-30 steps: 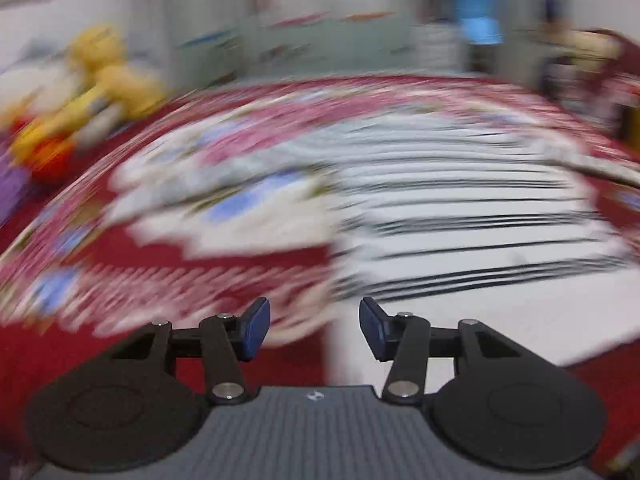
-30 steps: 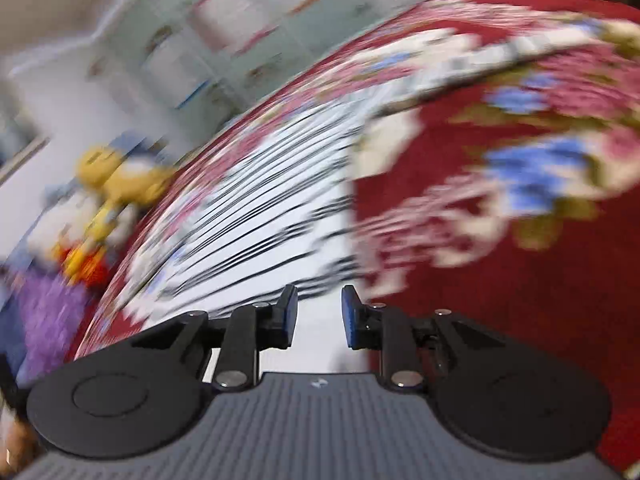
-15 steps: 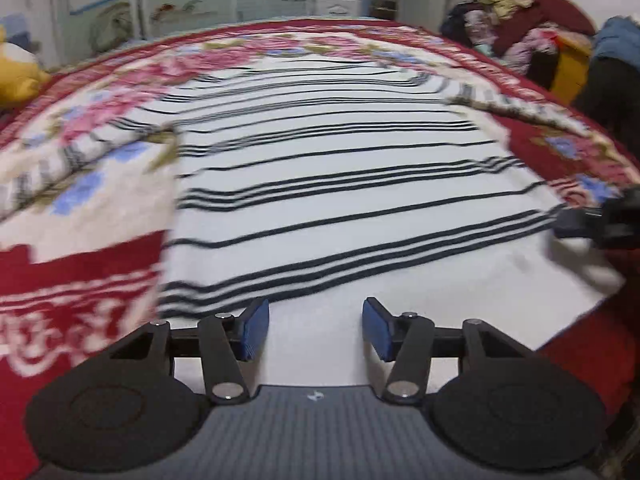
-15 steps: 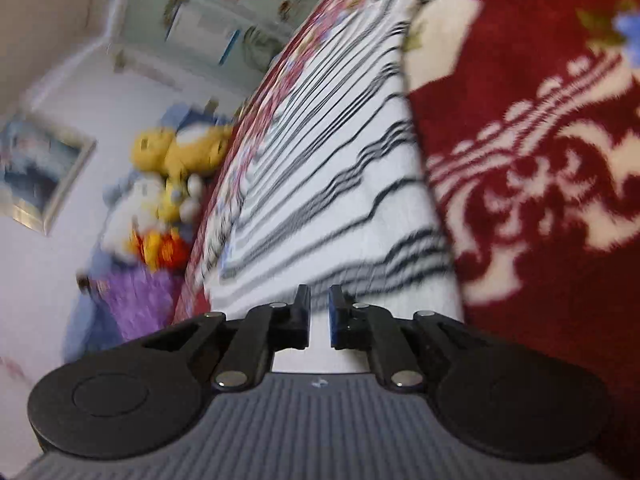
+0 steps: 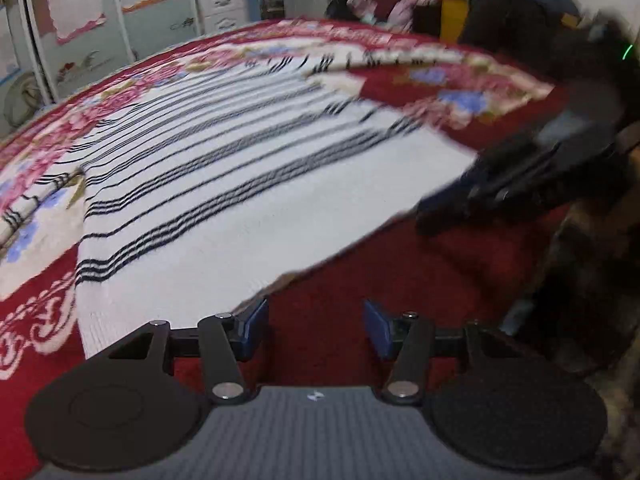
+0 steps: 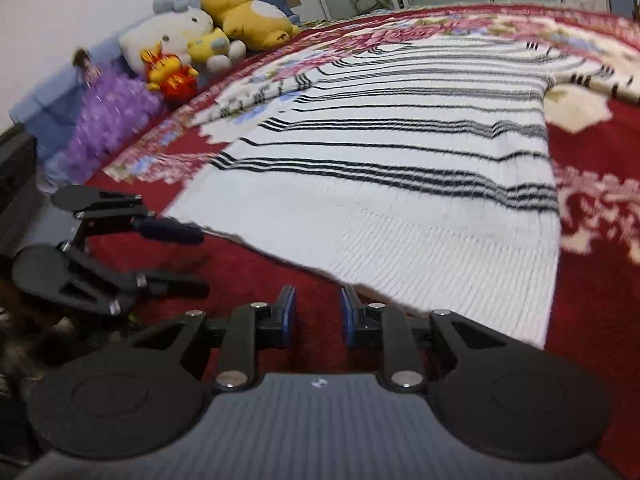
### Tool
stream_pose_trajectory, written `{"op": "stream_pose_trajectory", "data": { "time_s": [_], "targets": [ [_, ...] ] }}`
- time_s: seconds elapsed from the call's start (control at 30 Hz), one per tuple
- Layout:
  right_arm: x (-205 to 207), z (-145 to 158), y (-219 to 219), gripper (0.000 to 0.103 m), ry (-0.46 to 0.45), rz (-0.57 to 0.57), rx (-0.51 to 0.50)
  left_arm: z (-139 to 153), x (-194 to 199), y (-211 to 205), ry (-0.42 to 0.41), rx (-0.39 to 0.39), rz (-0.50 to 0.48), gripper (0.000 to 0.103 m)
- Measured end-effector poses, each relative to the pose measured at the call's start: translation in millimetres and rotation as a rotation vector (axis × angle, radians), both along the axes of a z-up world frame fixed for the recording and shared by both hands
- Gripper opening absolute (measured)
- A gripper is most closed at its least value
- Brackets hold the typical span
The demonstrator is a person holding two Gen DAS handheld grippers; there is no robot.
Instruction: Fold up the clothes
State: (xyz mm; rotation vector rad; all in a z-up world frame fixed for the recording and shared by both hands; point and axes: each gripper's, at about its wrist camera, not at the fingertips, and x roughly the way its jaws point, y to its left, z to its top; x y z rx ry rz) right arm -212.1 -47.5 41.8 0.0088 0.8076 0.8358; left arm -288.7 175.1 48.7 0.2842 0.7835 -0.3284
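At far left, plush toys [image 6: 208, 36] against the wall. Left gripper [image 5: 315, 330] wide open, holding nothing, at the hem of the striped white sweater [image 5: 224, 184]. Sweater spread flat on the red floral blanket [image 6: 592, 288]. Right gripper [image 6: 317, 316] partly open, empty, at the hem too.

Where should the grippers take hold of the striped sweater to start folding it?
Probably at the two near hem corners, from the near edge. The striped sweater lies flat on the red blanket, its plain ribbed hem nearest both the left gripper and the right gripper, both open.
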Motion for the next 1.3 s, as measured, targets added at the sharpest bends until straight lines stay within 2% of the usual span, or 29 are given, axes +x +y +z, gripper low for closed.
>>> {"op": "stream_pose_trajectory", "data": {
  "time_s": [0.17,0.37,0.47,0.63,0.83,1.0,1.13,1.23,1.3],
  "targets": [
    [-7,0,15,0.025,-0.089,0.037,-0.089,-4,5,-6,-0.021,0.041,-0.039,0.054],
    [-16,1,23,0.027,-0.165,0.066,-0.149,2,6,-13,0.008,0.012,-0.077,0.054],
    [-18,3,33,0.031,-0.235,0.116,-0.211,5,6,-18,0.015,-0.013,-0.092,0.054],
    [-15,-1,44,0.034,-0.265,0.191,-0.266,2,11,-29,0.037,-0.022,-0.118,0.054],
    [-5,3,44,0.047,-0.248,0.185,-0.191,1,26,-36,0.037,-0.043,-0.127,0.055],
    [6,6,37,0.047,-0.18,0.128,-0.105,5,31,-37,0.03,-0.051,-0.122,0.055],
    [16,8,31,0.047,-0.127,0.082,-0.036,12,24,-45,0.001,-0.049,-0.163,0.056],
    [22,10,27,0.048,-0.09,0.051,0.012,9,20,-55,-0.007,-0.025,-0.213,0.057],
    [22,12,26,0.049,-0.087,0.045,0.026,1,24,-58,-0.007,0.016,-0.21,0.057]
  ]
}}
